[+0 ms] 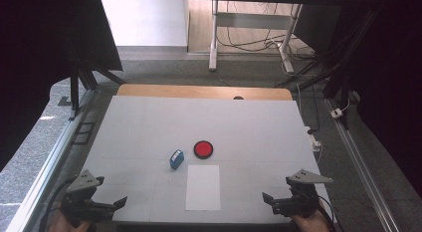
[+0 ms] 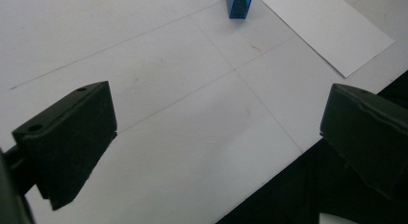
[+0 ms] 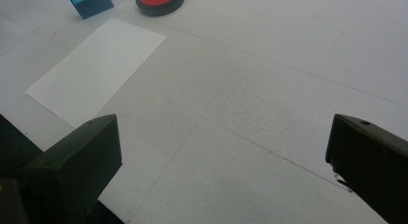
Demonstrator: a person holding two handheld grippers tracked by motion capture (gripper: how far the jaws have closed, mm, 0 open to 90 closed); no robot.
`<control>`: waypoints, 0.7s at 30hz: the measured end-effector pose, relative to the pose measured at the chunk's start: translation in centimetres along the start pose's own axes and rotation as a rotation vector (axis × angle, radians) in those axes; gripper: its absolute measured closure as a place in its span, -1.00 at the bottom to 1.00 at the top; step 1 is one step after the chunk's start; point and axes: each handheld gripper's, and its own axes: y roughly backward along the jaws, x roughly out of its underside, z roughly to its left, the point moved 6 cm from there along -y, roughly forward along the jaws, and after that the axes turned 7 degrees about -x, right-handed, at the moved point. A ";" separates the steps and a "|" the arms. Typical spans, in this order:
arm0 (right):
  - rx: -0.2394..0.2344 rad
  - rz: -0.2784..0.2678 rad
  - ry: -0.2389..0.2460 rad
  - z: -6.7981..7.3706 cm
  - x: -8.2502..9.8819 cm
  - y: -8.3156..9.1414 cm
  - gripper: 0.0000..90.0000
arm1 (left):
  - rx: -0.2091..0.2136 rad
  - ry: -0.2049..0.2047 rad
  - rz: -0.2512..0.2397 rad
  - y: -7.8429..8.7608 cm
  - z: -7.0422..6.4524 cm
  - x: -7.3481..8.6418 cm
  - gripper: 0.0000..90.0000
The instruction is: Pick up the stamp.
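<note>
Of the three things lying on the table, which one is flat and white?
The paper sheet, nearest the person; the blue block and the round red pad are coloured and thicker.

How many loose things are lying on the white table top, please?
3. A blue block near the middle, a round red pad just right of it and slightly farther away, and a white sheet of paper nearer the person.

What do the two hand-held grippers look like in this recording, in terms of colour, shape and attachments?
Both are black. The left hand-held gripper and the right hand-held gripper each carry a grey three-cornered plate on top, and a dark cable trails from each. Seen from its own camera, each has two blocky, matte black jaws with flat faces; small round holes show on the left gripper's jaw. No sleeves are visible at the picture's bottom edge.
</note>
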 end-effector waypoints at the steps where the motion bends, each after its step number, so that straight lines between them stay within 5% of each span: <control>1: 0.000 0.000 0.000 0.0 0.0 0.0 -1.00 | 0.006 0.000 -0.001 -0.1 -0.1 -0.1 -1.00; 21: 0.004 0.008 -0.004 -0.1 0.0 -0.1 -1.00 | 0.086 -0.077 -0.001 -3.3 -1.4 -2.5 -1.00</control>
